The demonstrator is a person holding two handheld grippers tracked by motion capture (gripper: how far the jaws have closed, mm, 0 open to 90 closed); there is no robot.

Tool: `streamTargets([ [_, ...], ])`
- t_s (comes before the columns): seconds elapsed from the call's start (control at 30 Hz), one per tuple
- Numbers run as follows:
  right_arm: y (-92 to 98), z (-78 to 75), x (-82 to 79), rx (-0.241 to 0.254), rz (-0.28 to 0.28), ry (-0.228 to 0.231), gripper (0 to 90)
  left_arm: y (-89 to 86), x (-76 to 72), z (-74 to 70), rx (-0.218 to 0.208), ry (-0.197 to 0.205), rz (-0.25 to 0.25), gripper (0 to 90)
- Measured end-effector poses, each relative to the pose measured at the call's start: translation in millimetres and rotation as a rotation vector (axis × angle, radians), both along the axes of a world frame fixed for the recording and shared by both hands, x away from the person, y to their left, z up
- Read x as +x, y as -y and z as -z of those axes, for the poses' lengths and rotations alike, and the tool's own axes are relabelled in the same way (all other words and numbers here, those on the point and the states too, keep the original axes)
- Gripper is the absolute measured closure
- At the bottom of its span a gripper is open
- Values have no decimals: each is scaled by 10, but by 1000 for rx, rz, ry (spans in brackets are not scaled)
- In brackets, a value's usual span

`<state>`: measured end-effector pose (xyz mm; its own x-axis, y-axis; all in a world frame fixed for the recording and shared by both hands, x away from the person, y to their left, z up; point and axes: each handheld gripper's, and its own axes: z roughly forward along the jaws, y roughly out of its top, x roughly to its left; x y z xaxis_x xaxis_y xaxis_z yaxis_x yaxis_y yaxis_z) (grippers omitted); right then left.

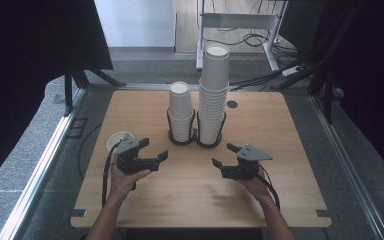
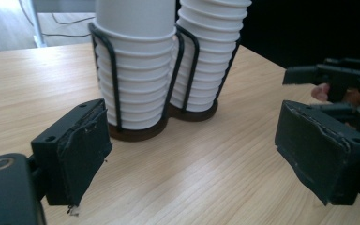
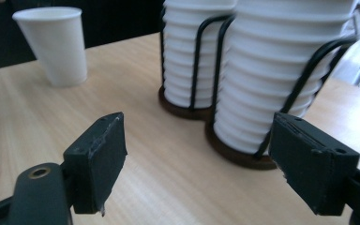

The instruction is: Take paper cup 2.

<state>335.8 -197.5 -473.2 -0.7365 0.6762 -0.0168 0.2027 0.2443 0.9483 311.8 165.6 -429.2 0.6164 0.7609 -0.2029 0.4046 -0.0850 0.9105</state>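
Two stacks of white paper cups stand in a black wire holder [image 1: 196, 139] at the table's middle: a shorter stack [image 1: 181, 112] on the left and a taller stack [image 1: 213, 95] on the right. A single white cup [image 1: 116, 141] stands upright by the left edge, just behind my left gripper [image 1: 155, 148]. That gripper is open with nothing between its pads [image 2: 82, 150], and it faces the shorter stack [image 2: 136, 79]. My right gripper [image 1: 222, 154] is open and empty too, facing the taller stack [image 3: 272, 79], with the single cup [image 3: 56, 44] farther off.
The wooden table [image 1: 195, 200] has bare room in front of the holder and to its right. A round cable hole [image 1: 232, 104] sits behind the taller stack. A metal frame with cables [image 1: 240, 25] stands on the floor beyond the table.
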Motion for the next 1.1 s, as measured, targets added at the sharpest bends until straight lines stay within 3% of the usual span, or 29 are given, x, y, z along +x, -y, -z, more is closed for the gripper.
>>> streamTargets([
  [0.17, 86, -132, 76, 37, 18, 2, 169, 63, 91, -45, -34, -7, 19, 113],
  [0.37, 176, -279, 164, 41, 39, 5, 156, 142, 183, -108, -59, -13, 54, 122],
  [0.47, 219, -372, 209, 63, 45, 9, 154, 194, 236, -175, -19, 2, 61, 124],
  [0.7, 251, -587, 321, 62, 53, 25, 139, 344, 345, -438, 10, 49, 92, 129],
  [0.87, 240, -712, 406, 45, 58, 24, 129, 438, 434, -548, 11, 50, 116, 129],
  [1.1, 254, -831, 500, 73, 56, 10, 121, 509, 527, -629, 4, 55, 125, 131],
])
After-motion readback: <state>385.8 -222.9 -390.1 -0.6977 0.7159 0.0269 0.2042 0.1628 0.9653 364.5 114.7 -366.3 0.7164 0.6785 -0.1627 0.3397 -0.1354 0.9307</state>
